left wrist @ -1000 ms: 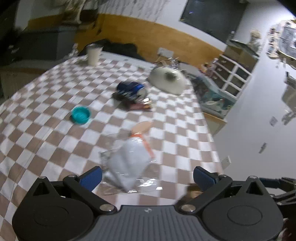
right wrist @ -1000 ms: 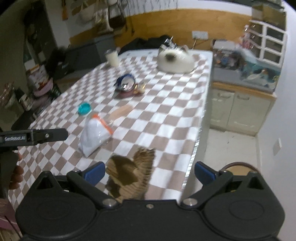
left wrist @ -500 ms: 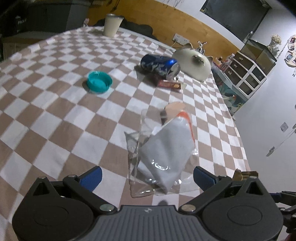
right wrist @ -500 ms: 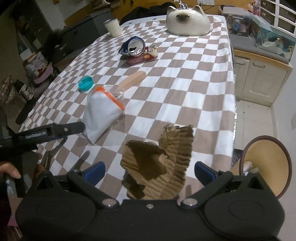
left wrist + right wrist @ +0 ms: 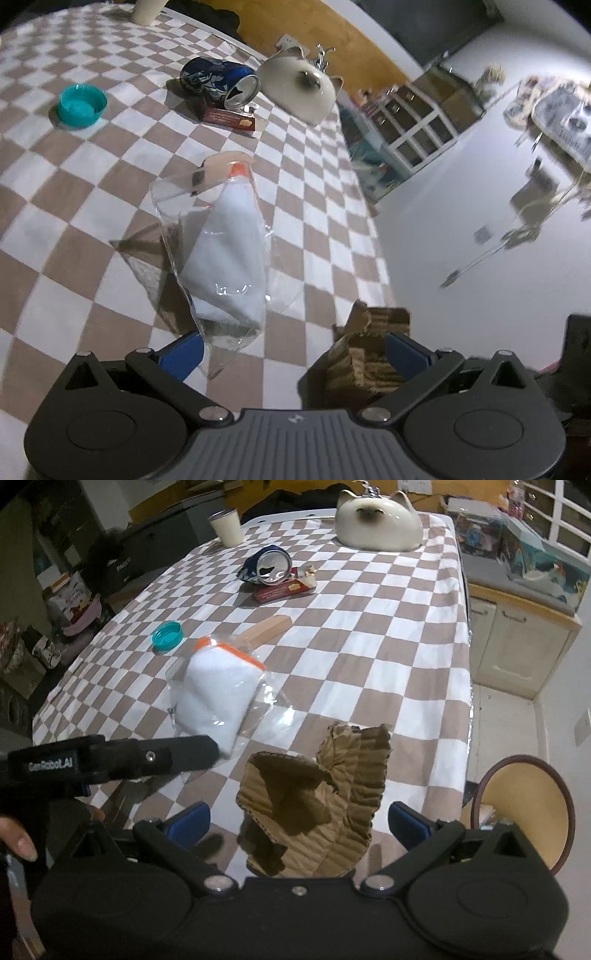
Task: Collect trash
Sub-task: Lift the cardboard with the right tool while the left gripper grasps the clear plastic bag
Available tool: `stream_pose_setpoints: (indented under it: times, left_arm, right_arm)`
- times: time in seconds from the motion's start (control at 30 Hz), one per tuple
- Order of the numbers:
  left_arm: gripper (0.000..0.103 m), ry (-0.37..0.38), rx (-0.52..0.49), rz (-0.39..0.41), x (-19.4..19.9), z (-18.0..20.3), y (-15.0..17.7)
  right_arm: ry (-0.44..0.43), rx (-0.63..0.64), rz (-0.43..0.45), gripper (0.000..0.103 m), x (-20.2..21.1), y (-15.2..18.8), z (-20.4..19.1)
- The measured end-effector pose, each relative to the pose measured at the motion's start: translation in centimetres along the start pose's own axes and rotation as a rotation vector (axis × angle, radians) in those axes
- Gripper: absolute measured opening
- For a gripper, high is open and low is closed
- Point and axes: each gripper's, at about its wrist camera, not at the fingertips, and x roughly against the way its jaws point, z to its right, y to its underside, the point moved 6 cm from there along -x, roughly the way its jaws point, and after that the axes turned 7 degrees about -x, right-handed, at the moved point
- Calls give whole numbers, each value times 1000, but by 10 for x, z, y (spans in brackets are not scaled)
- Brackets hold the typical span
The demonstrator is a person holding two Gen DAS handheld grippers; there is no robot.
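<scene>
Left wrist view is showing the left gripper (image 5: 293, 354) sitting lower and closer over the clear plastic bag (image 5: 225, 254) than half a second ago, with the bag's near corner now lying just beside the left blue fingertip (image 5: 183, 354); the jaws are standing wide apart and holding nothing. The torn cardboard piece (image 5: 369, 354), barely showing at the frame's edge before, is now filling the space by the right fingertip of that gripper. Right wrist view is showing the right gripper (image 5: 299, 821) spread wide, with the cardboard (image 5: 314, 805) lying between its fingertips near the table's front edge; whether the pads are touching it, I cannot tell. The left gripper's black finger (image 5: 110, 758) is reaching further in from the left than before, its tip over the bag (image 5: 218, 698). A hand (image 5: 18, 840) is showing at the left border. The checkered tablecloth (image 5: 388, 635) is carrying a teal cap (image 5: 168, 637), a wooden stick (image 5: 267, 627) just beyond the bag, a crushed blue can (image 5: 267, 566) resting on a red wrapper (image 5: 284, 589), a cream cup (image 5: 227, 526) and a cat-shaped ceramic piece (image 5: 380, 524) at the far end. A round stool (image 5: 528, 808) is standing beside the table, with cabinets (image 5: 517, 642) along the wall.
</scene>
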Motion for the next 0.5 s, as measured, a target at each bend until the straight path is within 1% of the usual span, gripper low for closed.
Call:
stream_pose_setpoints:
  times: [0.07, 0.13, 0.27, 0.37, 0.43, 0.5]
  left_arm:
    - [103, -97, -103, -12, 6, 9, -8]
    - [103, -143, -158, 23, 14, 14, -21]
    - [103, -182, -204, 89, 24, 5, -53]
    - [103, -209, -248, 97, 22, -3, -77]
    - [103, -193, -259, 96, 15, -8, -90]
    - [102, -168, -240, 74, 4, -16, -99]
  right_arm:
    - [4, 11, 3, 103, 0, 0, -1]
    - [7, 14, 5, 103, 0, -1, -1]
    - [8, 36, 12, 103, -5, -3, -8]
    - [13, 42, 32, 103, -9, -7, -12]
    - [16, 39, 29, 103, -13, -9, -14]
    - [20, 40, 27, 103, -16, -11, -17]
